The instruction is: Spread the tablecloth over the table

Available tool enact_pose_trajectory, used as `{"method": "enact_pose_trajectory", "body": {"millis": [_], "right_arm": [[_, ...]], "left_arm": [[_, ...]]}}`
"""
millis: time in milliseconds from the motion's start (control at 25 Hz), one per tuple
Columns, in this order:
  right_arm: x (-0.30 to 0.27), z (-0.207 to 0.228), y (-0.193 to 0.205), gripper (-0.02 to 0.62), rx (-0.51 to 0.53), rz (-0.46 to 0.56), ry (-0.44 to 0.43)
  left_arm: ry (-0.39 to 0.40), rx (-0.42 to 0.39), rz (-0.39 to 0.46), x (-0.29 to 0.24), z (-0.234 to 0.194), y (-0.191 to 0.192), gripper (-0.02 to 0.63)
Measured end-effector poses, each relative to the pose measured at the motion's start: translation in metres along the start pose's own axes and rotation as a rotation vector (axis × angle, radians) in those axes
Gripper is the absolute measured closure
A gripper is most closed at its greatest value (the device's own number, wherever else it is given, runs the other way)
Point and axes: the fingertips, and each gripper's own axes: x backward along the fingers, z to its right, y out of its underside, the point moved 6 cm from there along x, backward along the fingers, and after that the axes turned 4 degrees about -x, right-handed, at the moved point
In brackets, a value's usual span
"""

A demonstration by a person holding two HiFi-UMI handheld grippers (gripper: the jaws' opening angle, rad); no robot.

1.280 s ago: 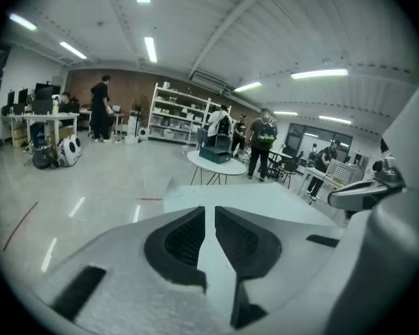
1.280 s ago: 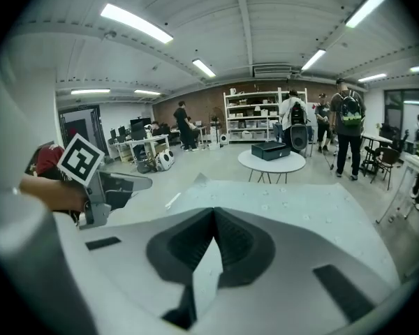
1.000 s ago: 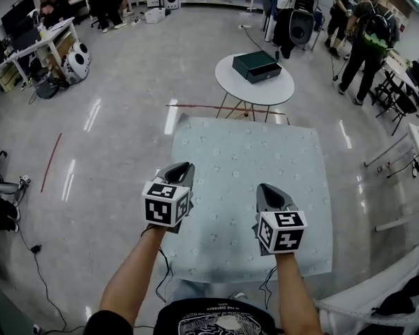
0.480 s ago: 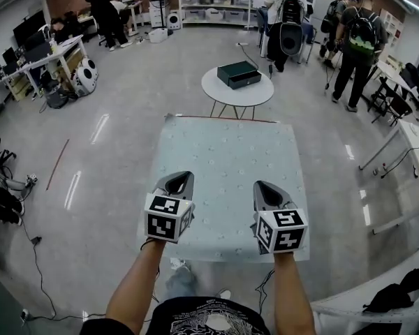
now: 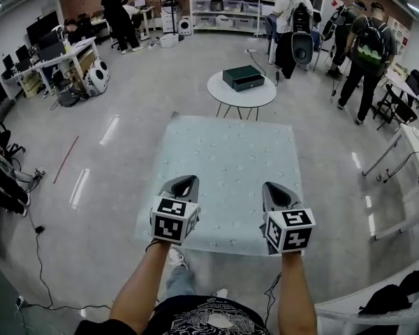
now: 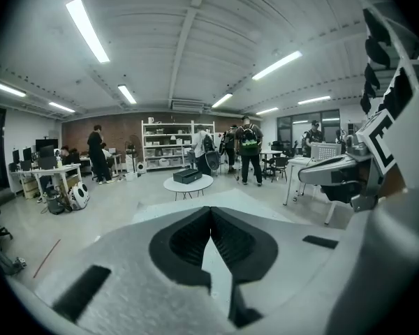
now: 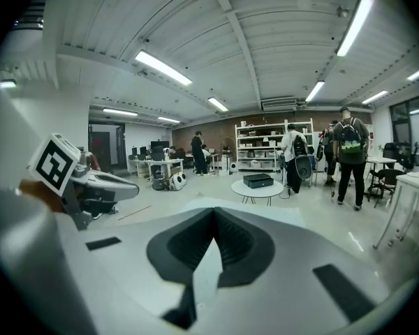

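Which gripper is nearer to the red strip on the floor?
Left. The left gripper is over the near left part of the tablecloth, on the side of the red strip; the right gripper lies farther right.

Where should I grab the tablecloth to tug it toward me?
Probably its near edge, by the two corners, coming from the person's side: the tablecloth lies flat, with no fold to pinch in the middle, and that edge is closest.
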Motion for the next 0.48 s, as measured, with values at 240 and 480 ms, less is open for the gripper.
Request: {"method": "enact_pose_trajectory", "body": {"millis": [240,480], "right_arm": [[0.012,0.001,-0.001,0.591,0.02,0.013,-0.009],[0.021,0.002,-0.005,0.591,0.03,0.028,-0.004]], "left_arm": [[-0.013,-0.002,0.001,0.009,0.005,0.0,0.604],[-0.007,-0.007,0.009,0.011,0.01,-0.004,0.604]]}}
